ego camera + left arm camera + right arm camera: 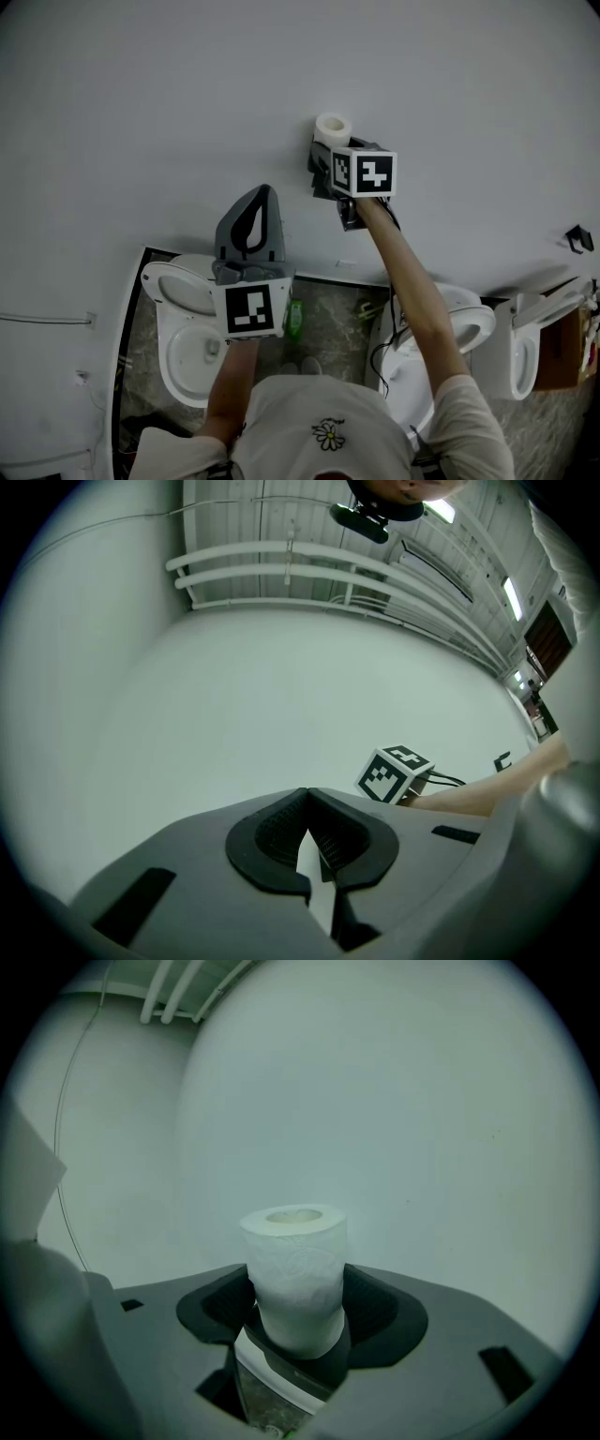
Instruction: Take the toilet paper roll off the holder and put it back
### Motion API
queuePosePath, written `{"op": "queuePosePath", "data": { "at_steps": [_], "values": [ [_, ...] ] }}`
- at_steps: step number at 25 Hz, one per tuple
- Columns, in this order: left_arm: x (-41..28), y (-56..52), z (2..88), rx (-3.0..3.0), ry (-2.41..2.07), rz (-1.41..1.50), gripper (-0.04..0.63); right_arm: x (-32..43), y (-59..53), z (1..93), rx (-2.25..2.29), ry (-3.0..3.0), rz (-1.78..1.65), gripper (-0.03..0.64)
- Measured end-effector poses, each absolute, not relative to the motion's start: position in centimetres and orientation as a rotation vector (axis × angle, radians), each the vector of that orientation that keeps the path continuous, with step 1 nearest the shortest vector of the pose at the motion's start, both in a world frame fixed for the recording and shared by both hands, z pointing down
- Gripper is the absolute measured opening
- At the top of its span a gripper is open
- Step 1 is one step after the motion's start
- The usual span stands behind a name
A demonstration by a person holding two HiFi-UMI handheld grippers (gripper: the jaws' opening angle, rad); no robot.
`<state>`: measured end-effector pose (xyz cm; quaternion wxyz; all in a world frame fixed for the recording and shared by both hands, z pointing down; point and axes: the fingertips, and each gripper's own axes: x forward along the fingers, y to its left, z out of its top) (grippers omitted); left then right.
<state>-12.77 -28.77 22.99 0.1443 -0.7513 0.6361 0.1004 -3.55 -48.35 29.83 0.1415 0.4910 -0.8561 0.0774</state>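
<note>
The white toilet paper roll (332, 128) stands upright close to the pale wall (169, 112), high in the head view. My right gripper (325, 157) is shut on it, a pad pressed on each side of the roll (295, 1274). In the right gripper view a dark curved piece (298, 1371) sits right under the roll; I cannot tell whether it is the holder. My left gripper (262, 193) hangs lower and to the left, away from the roll. Its jaws (306, 806) meet at the tips with nothing between them.
Below me a white toilet (187, 347) stands at the left and two more (469, 328) (525, 361) at the right, on a marbled floor. A green bottle (295, 319) stands between them. A small black hook (577, 238) sticks out of the wall at the right.
</note>
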Motion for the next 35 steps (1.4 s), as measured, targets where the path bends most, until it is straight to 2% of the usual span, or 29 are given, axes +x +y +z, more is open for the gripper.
{"op": "queuePosePath", "data": {
  "at_steps": [16, 25, 35],
  "values": [
    [-12.4, -28.5, 22.5, -2.158, 1.809, 0.277, 0.017, -2.9, -48.1, 29.3, 1.497, -2.524, 0.278, 0.295],
    [-12.3, -28.2, 22.3, -2.170, 1.793, 0.279, 0.017, -2.6, -47.4, 28.0, 1.507, -2.566, 0.264, 0.346],
    [-11.1, -26.8, 21.5, -2.184, 1.737, 0.287, 0.015, -0.7, -45.6, 25.5, 1.591, -2.593, 0.178, 0.353]
  ]
}}
